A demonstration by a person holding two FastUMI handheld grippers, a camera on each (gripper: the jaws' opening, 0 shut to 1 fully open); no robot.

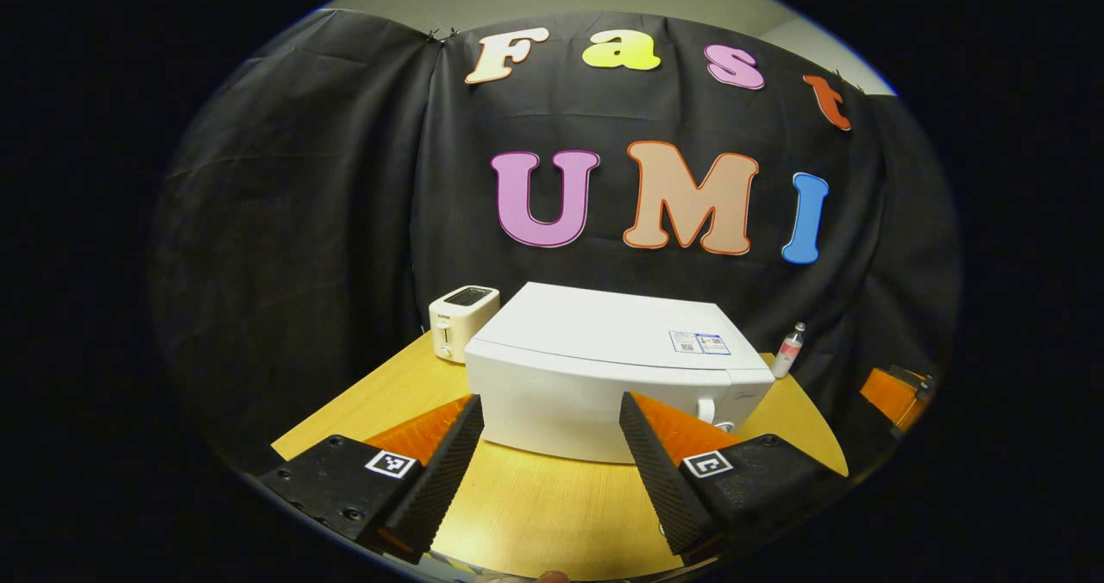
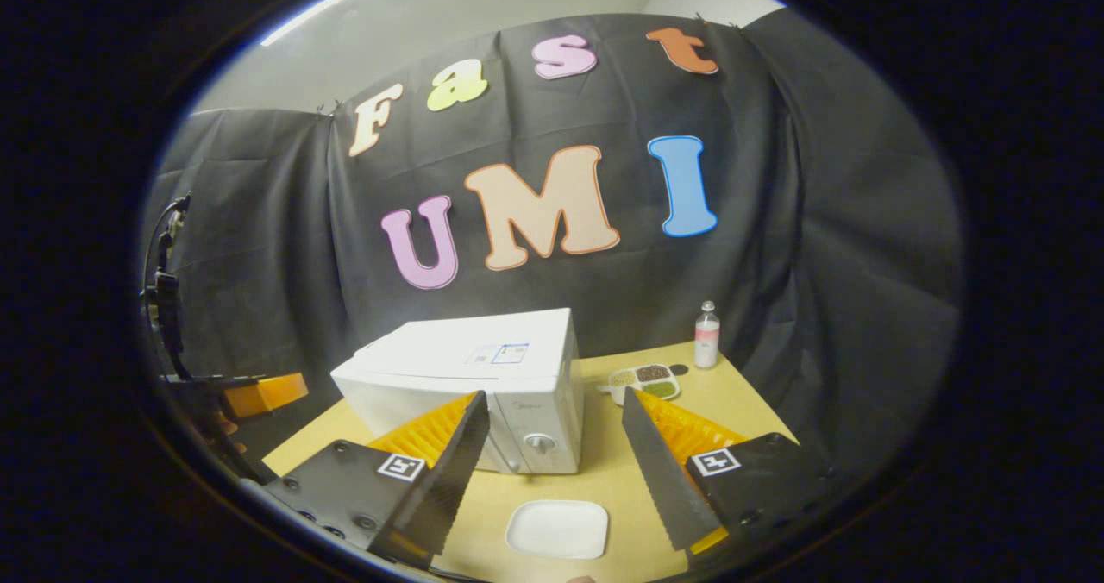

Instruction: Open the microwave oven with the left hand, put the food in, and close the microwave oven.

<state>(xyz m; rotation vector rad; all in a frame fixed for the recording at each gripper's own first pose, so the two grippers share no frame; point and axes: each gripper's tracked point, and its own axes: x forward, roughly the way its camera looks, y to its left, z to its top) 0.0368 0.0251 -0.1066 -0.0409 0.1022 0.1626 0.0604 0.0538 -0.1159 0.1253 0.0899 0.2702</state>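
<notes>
Presently step one, door unopened: microwave oven (image 1: 604, 376) shut at counter (image 1: 552, 505) centre — left hand-held gripper (image 1: 548, 471) wide open, empty, short of it. Next: reach the door's edge.

Left claw (image 1: 548, 454) open above wooden table (image 1: 552, 505), closed white microwave (image 1: 604, 367) ahead — toaster (image 1: 461, 317) behind-left, bottle (image 1: 788, 350) right.

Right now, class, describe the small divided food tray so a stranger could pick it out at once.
Start at the white microwave on the wooden table. Right of it, before the small bottle, lies the food tray. Unlike the plain white plate nearer the camera, it has compartments holding differently coloured foods.
</notes>
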